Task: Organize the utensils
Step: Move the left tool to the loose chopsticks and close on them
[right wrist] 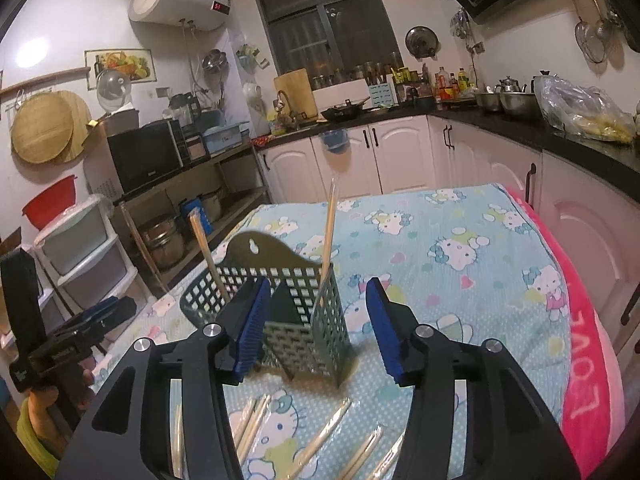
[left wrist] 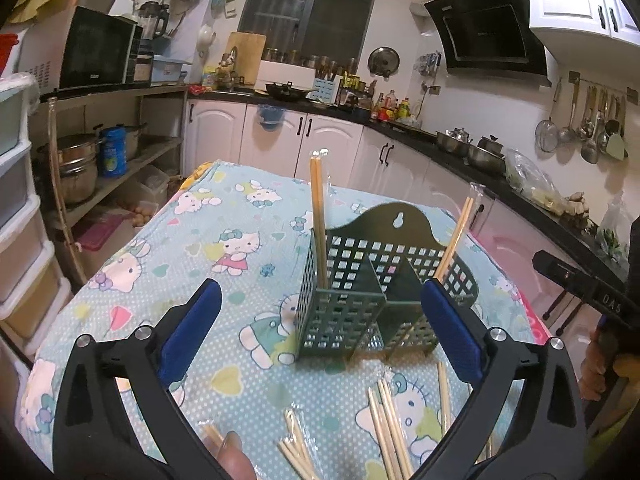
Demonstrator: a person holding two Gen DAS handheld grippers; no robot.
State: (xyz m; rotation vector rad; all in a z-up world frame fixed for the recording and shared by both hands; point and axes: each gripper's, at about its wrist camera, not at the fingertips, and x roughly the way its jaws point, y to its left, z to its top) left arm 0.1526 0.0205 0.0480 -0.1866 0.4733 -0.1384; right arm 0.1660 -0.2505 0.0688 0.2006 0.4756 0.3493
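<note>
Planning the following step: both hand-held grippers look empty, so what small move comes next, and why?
Probably lower the left hand-held gripper onto a wrapped chopstick pair lying before the green holder. Its jaws stand open and empty, two pairs already stand in the holder, and several remain on the tablecloth.

Both wrist cams close, angled down, share basket [left wrist: 360,280].

We are in a home kitchen. We see a black range hood [left wrist: 490,32], white cupboards [left wrist: 316,140], a microwave [left wrist: 100,54], pots [left wrist: 486,152] and hanging ladles [left wrist: 588,124].
</note>
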